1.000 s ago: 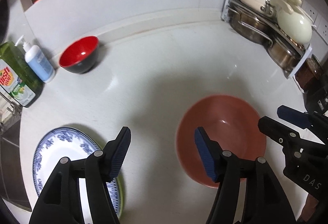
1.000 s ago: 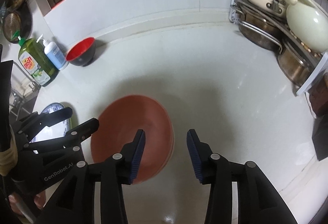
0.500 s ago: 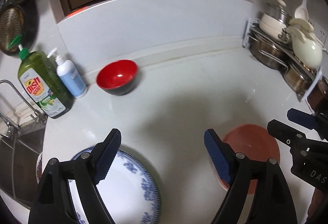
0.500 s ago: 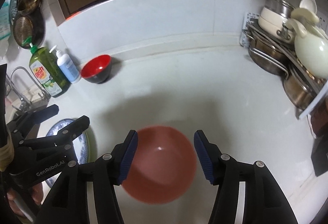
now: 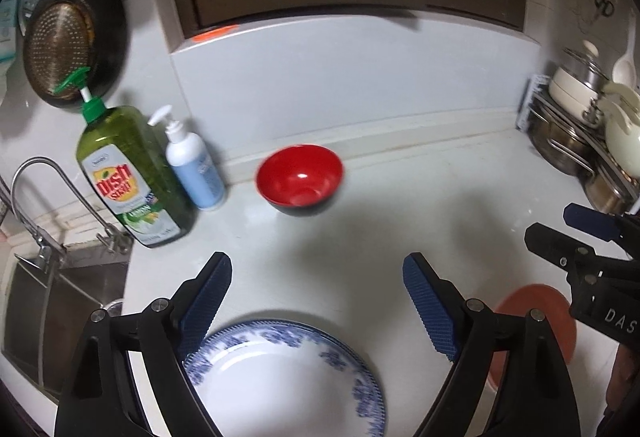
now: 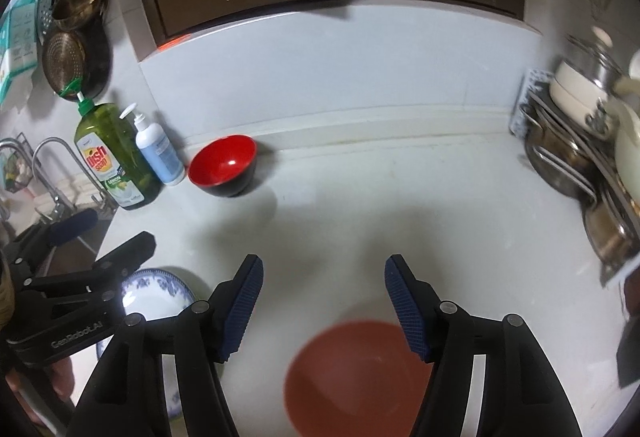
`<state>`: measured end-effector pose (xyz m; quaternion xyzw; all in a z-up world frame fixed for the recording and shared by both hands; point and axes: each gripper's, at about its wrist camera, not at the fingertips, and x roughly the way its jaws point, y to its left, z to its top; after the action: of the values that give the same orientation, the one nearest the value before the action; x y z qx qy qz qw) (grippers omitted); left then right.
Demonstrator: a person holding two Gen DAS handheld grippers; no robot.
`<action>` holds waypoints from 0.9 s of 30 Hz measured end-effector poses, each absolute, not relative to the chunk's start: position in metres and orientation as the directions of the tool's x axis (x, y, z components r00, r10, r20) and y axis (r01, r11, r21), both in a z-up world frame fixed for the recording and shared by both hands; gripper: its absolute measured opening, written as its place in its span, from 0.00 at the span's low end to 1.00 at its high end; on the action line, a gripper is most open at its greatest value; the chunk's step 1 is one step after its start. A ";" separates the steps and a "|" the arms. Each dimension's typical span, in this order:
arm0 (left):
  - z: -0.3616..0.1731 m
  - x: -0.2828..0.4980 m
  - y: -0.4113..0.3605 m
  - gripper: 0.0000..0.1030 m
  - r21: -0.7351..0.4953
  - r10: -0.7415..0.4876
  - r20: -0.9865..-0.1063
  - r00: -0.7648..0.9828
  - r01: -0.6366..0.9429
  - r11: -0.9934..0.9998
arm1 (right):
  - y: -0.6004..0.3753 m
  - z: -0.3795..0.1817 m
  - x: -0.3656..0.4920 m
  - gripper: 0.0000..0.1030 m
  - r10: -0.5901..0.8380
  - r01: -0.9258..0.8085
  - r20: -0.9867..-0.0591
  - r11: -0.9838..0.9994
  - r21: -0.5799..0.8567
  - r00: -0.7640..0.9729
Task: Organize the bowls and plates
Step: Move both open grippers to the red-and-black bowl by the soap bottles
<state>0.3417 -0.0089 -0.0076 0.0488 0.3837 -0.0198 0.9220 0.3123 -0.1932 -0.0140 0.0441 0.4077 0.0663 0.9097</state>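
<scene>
A blue-patterned white plate [image 5: 280,377] lies on the white counter below my left gripper [image 5: 316,301], whose jaws are opening with nothing between them. A terracotta plate [image 6: 356,373] lies below my right gripper [image 6: 324,301], whose jaws are also opening and hold nothing. The same terracotta plate [image 5: 536,317] shows at the lower right of the left wrist view, and the blue plate [image 6: 156,297] at the lower left of the right wrist view. A red bowl with a black outside [image 5: 300,179] [image 6: 223,165] stands near the back wall.
A green dish soap bottle [image 5: 128,177] and a white pump bottle [image 5: 194,165] stand left of the bowl, beside a tap [image 5: 52,197] and sink [image 5: 48,301]. A rack of pots [image 6: 580,157] fills the right. Strainers [image 5: 60,41] hang on the left wall.
Both grippers pulled back and rose from the terracotta plate, and their jaws widened. The left view swung to the left over the blue plate; the red bowl and bottles came further into view.
</scene>
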 end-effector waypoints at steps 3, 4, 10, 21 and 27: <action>-0.004 0.350 0.005 0.86 0.076 0.016 -0.704 0.710 0.052 0.996 | -0.181 -0.008 0.324 0.62 0.160 -0.108 -0.731 0.987 0.119 0.664; -0.003 0.352 0.009 0.86 0.080 0.024 -0.701 0.712 0.046 0.996 | -0.177 -0.007 0.327 0.62 0.165 -0.117 -0.729 0.986 0.117 0.665; -0.002 0.371 0.035 0.86 0.104 0.067 -0.697 0.714 0.009 0.995 | -0.146 -0.001 0.350 0.62 0.186 -0.172 -0.730 0.981 0.095 0.658; -0.014 0.414 0.064 0.86 0.134 0.093 -0.716 0.692 0.005 0.991 | -0.113 -0.006 0.402 0.62 0.215 -0.198 -0.755 0.974 0.114 0.620; -0.031 0.441 0.071 0.86 0.140 0.084 -0.741 0.666 0.031 0.990 | -0.100 -0.013 0.428 0.62 0.208 -0.207 -0.771 0.973 0.101 0.602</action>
<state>0.4413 0.0711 -0.0306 0.0701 0.4085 0.0145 0.9100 0.4281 -0.0995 -0.0131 0.0007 0.4308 0.1161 0.8950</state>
